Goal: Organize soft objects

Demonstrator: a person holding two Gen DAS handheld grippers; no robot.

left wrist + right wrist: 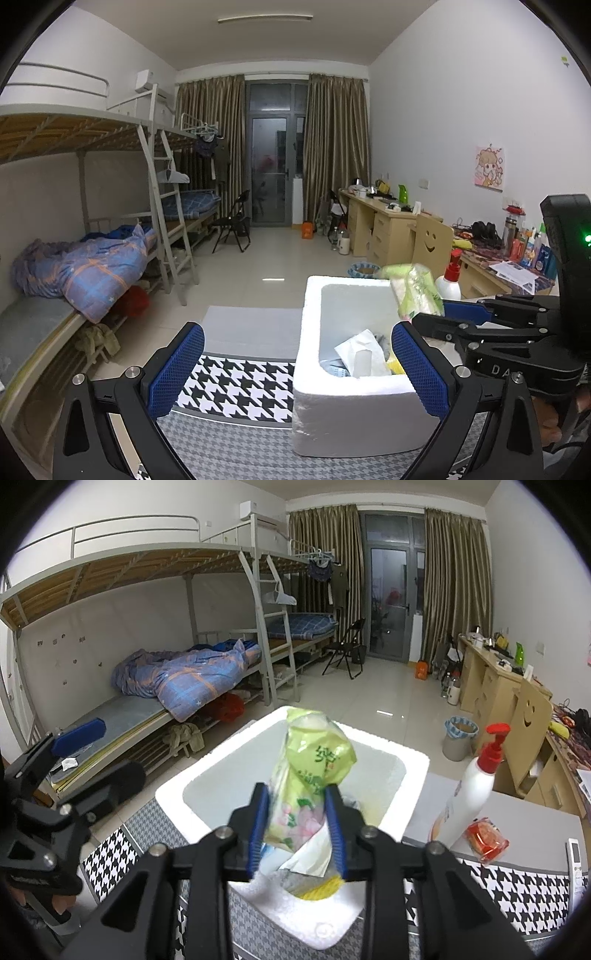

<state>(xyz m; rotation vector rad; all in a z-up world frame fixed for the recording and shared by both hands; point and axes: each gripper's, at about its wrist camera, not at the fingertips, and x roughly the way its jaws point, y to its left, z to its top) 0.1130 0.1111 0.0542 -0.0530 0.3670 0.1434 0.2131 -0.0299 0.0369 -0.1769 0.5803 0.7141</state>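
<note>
Gripping a soft green plastic tissue pack (308,790) at frame centre, the right gripper (298,832) holds it above the white foam box (173,797). It looks light and crushable, best pinched mid-body. The left gripper (297,367) stands apart, empty.

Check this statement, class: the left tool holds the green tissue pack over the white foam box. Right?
Wrong tool. The right wrist view shows the right tool shut on the green tissue pack over the white foam box; the left tool is open.

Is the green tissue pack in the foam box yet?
Not yet. The right tool holds the green tissue pack above the foam box.
</note>
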